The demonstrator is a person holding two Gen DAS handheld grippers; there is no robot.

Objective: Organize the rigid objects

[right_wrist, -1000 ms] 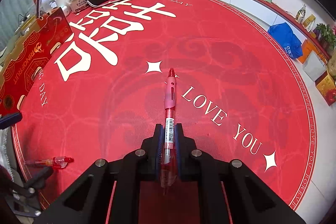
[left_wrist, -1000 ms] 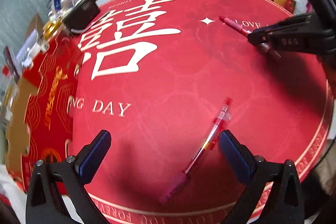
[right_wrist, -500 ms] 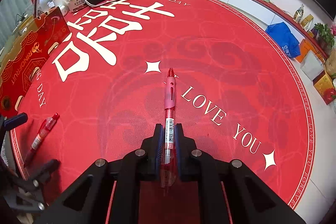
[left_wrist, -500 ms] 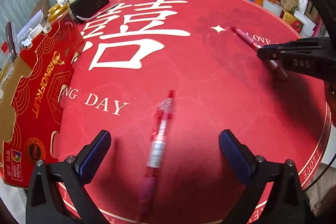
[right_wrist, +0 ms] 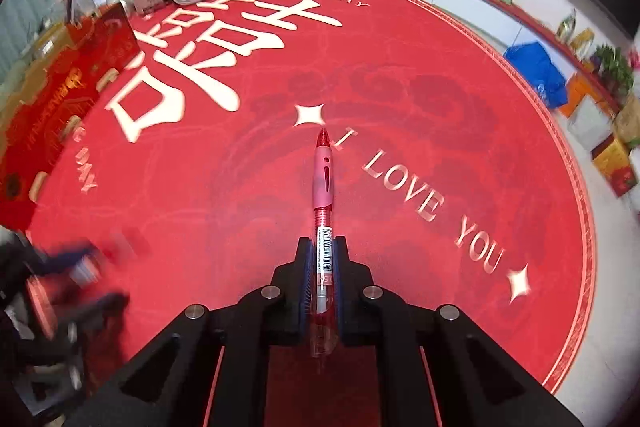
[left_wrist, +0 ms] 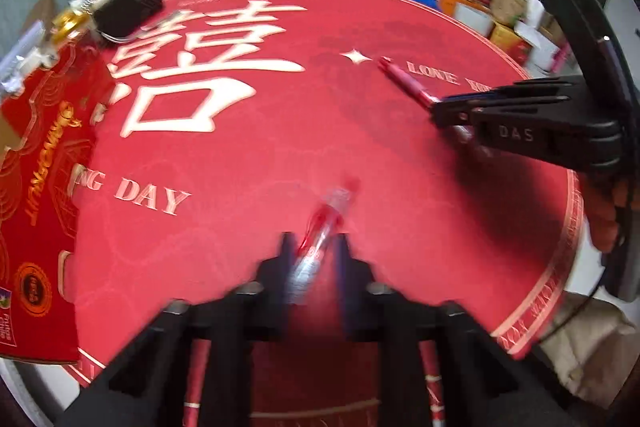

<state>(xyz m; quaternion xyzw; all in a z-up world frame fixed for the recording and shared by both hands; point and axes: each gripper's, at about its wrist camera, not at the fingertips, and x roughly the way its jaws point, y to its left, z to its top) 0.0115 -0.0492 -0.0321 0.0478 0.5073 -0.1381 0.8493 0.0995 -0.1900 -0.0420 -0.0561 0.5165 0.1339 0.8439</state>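
In the left wrist view a clear red pen lies along the line of my left gripper. The jaws are closing and stand tight on both sides of its barrel; the picture is blurred by motion. My right gripper is shut on a second red pen with a pink grip, whose tip points away over the red tablecloth. From the left wrist that right gripper and its pen show at the right. The left gripper is a blur at the lower left of the right wrist view.
A flat red gift box lies along the table's left side, with a black radio and jars behind it. The round table's edge curves close on the right. Boxes and a blue bag sit on the floor beyond.
My left gripper has gone from wide open to closed around the clear red pen, and its view has swung to line up with the pen. The right gripper and its pen have kept still.
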